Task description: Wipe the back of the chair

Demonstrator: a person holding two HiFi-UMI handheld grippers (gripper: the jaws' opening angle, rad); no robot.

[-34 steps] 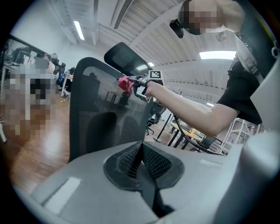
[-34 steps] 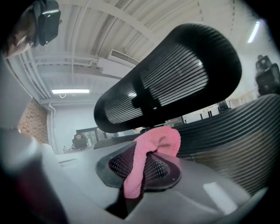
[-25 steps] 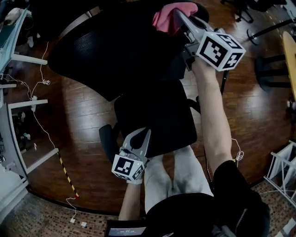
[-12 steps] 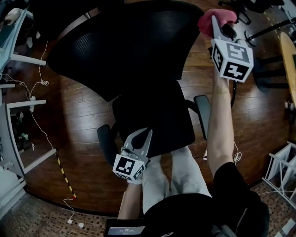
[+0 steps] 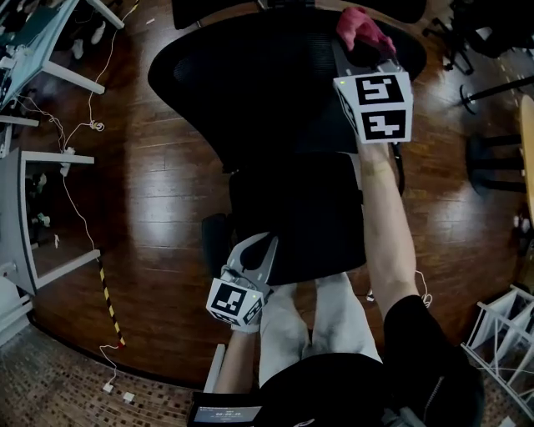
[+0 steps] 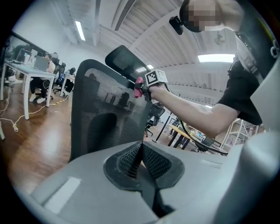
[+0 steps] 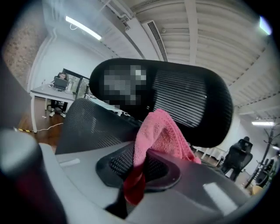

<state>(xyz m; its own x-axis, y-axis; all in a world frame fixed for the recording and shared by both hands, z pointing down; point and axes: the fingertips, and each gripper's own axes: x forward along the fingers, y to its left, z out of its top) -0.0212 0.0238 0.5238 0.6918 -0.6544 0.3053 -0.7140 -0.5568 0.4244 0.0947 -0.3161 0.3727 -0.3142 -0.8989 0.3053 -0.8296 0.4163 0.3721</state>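
Observation:
A black mesh office chair fills the head view, its backrest (image 5: 267, 92) far from me and its seat (image 5: 300, 213) nearer. My right gripper (image 5: 364, 48) is shut on a pink cloth (image 5: 359, 25), held against the backrest's upper right by the headrest. In the right gripper view the cloth (image 7: 159, 133) bunches up between the jaws, just under the headrest (image 7: 183, 100). My left gripper (image 5: 253, 254) hovers at the seat's front left corner, shut on nothing. The left gripper view shows the backrest (image 6: 105, 113) and the cloth (image 6: 139, 87) beyond it.
White desks (image 5: 33, 167) and loose cables (image 5: 79, 217) line the wooden floor at the left. A yellow-black tape strip (image 5: 108, 304) lies near them. Another chair's base (image 5: 492, 154) stands at the right, a white rack (image 5: 501, 329) at the bottom right. The person's legs (image 5: 309, 325) are by the seat.
The right gripper carried the cloth rightward past the backrest's edge, then back onto its upper right by the headrest. The left gripper has hardly moved.

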